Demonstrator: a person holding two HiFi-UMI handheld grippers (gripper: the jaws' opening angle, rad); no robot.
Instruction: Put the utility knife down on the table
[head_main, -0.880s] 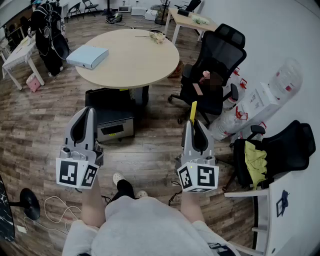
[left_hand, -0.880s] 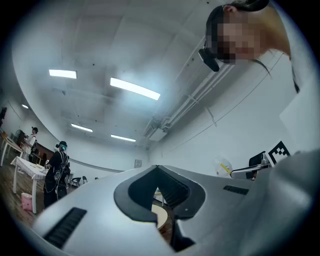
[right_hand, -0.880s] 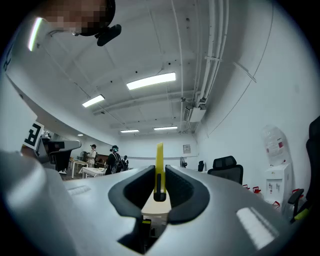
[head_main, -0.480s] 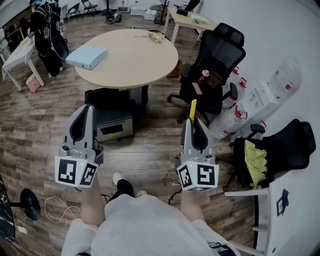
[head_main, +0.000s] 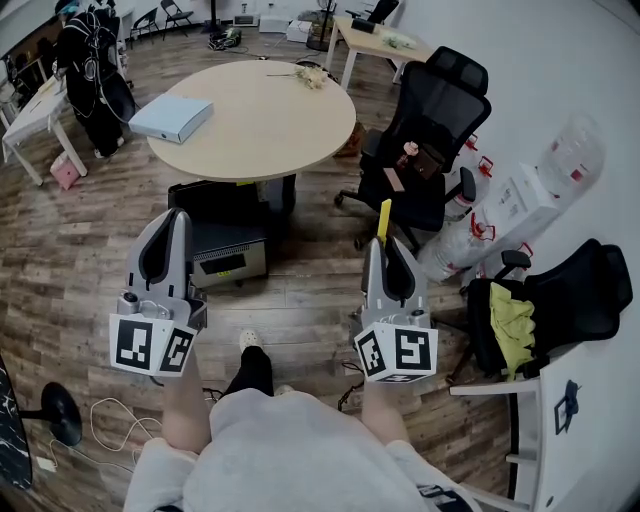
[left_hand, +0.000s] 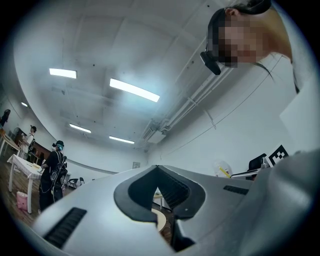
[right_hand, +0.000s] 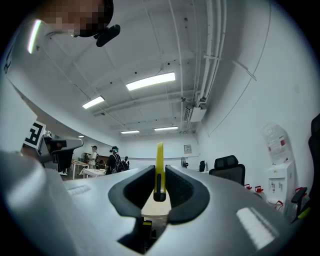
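One utility knife (right_hand: 159, 156), right hand-held gripper (right_hand: 160, 175) clamping

The utility knife (head_main: 385, 219) is yellow. Left gripper (head_main: 176, 222) and right gripper (head_main: 386, 246) are grey with black-and-white marker squares. The round table (head_main: 250, 115), upper centre, is beige.

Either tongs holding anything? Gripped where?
Right tongs clamp the yellow utility knife by one end; the rest sticks out past the tips. Left tongs are shut, with nothing between them.
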